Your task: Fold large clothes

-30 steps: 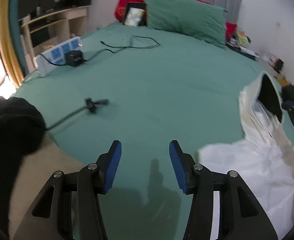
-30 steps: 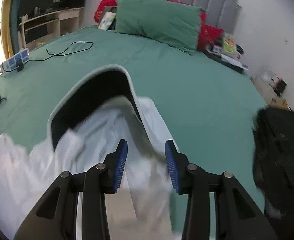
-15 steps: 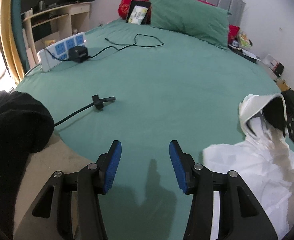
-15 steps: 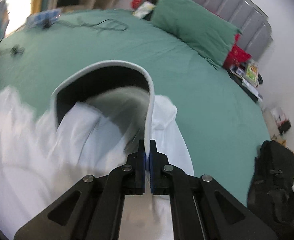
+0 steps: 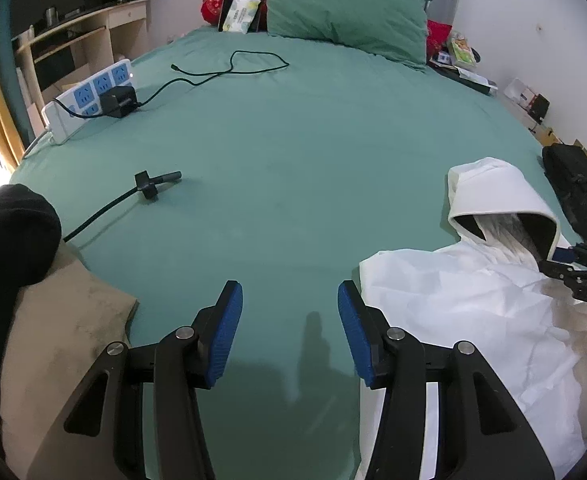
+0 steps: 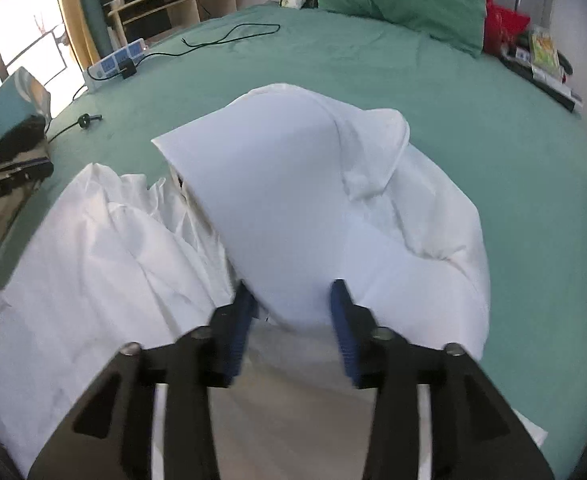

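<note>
Over the white hooded garment [image 6: 293, 208], right claw [image 6: 289, 308] just opened.

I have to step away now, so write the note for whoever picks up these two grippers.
Left gripper: open, empty, over bare green sheet beside the white hooded jacket.
Right gripper: jaws have just been opening; they now stand apart around the hood, with no pinch visible.
The jacket lies crumpled at the near edge of the bed, hood flopped over its body.
Done: hood brought down. No neat fold yet.
Left: spread the jacket flat, fold sleeves in, then fold the body.
</note>
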